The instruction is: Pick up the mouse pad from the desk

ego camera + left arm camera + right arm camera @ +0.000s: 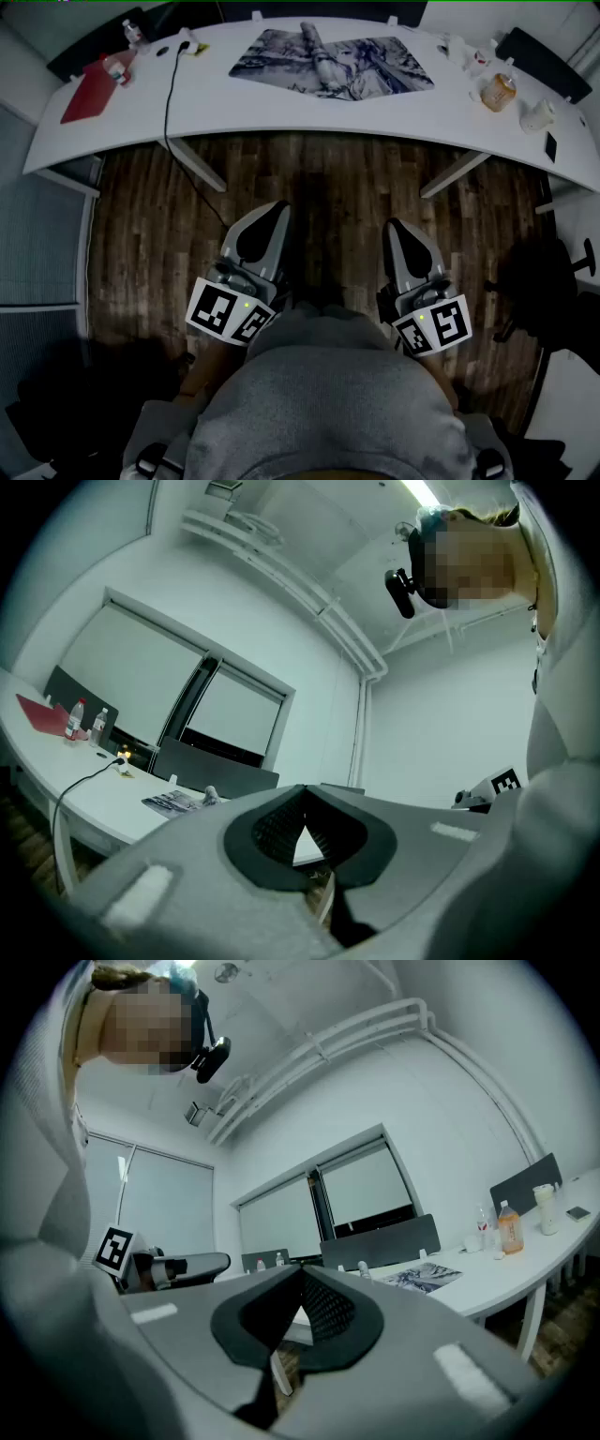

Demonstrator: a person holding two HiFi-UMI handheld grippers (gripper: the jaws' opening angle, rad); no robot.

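Note:
The mouse pad point(333, 63), a wide mat with a grey-blue printed picture, lies flat on the white desk point(281, 108) at the far middle. It also shows as a thin strip in the left gripper view point(173, 803) and the right gripper view point(422, 1278). My left gripper point(278, 214) and right gripper point(394, 230) are held close to my body over the wooden floor, well short of the desk. Both are shut with nothing between the jaws. They point roughly level toward the desk.
On the desk's left are a red folder point(89, 94), bottles point(134, 33) and a black cable point(169, 103) trailing to the floor. On its right stand an orange drink bottle point(497, 92), a white cup point(538, 115) and a dark phone point(550, 147). Dark chairs point(548, 281) stand at right.

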